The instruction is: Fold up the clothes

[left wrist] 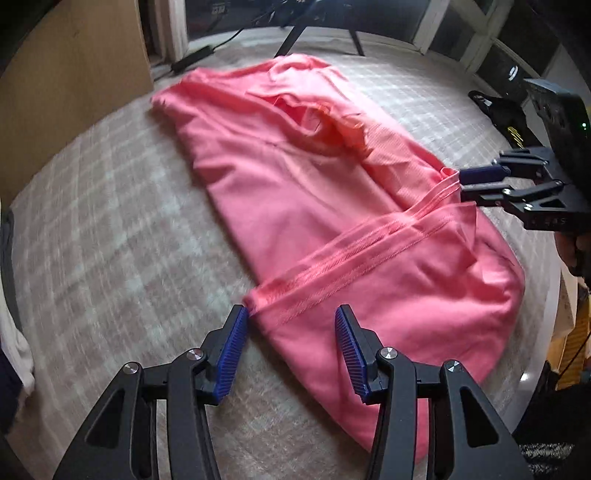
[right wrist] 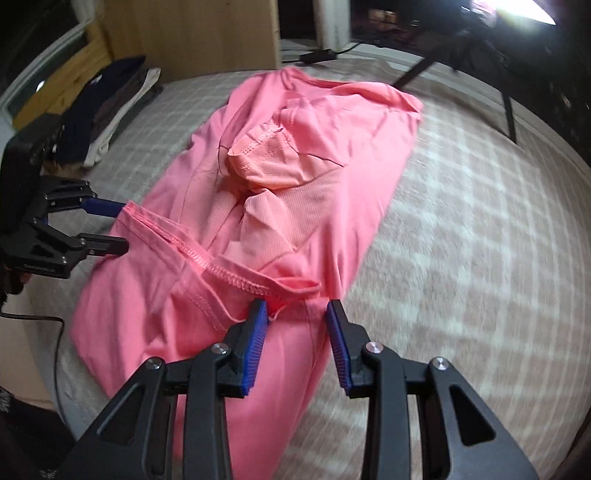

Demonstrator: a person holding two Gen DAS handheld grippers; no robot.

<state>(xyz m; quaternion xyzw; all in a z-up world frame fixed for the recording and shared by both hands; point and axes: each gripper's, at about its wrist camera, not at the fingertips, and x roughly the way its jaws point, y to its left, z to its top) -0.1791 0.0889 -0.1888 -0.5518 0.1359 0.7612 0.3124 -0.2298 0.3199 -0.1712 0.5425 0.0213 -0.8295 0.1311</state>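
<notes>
While the pink shirt (left wrist: pixel 314 206) lies half-folded on the checked bedcover (left wrist: pixel 110 240), left gripper (left wrist: pixel 291 350) and right gripper (right wrist: pixel 297 341) stand apart at its hem, gripping nothing; withdraw both evenly so the fold stays flat.

The shirt (left wrist: pixel 303 192) lies on the bed cover (left wrist: pixel 110 240), stretched from near to far, its bottom hem (left wrist: pixel 354 243) folded back across the near part. The left gripper (left wrist: pixel 291 347) stands over the hem's left end, jaws apart, cloth between them, neither pad pressing. The right gripper (right wrist: pixel 297 332) stands over the hem's right end, likewise parted and above the cloth. A sleeve (right wrist: pixel 266 158) lies folded on top of the shirt's middle. To the far left a stack of folded clothes (right wrist: pixel 110 107) rests on the cover. Behind it stands a wooden board (right wrist: pixel 192 33). A tripod leg (right wrist: pixel 509 114) stands at the far right.
</notes>
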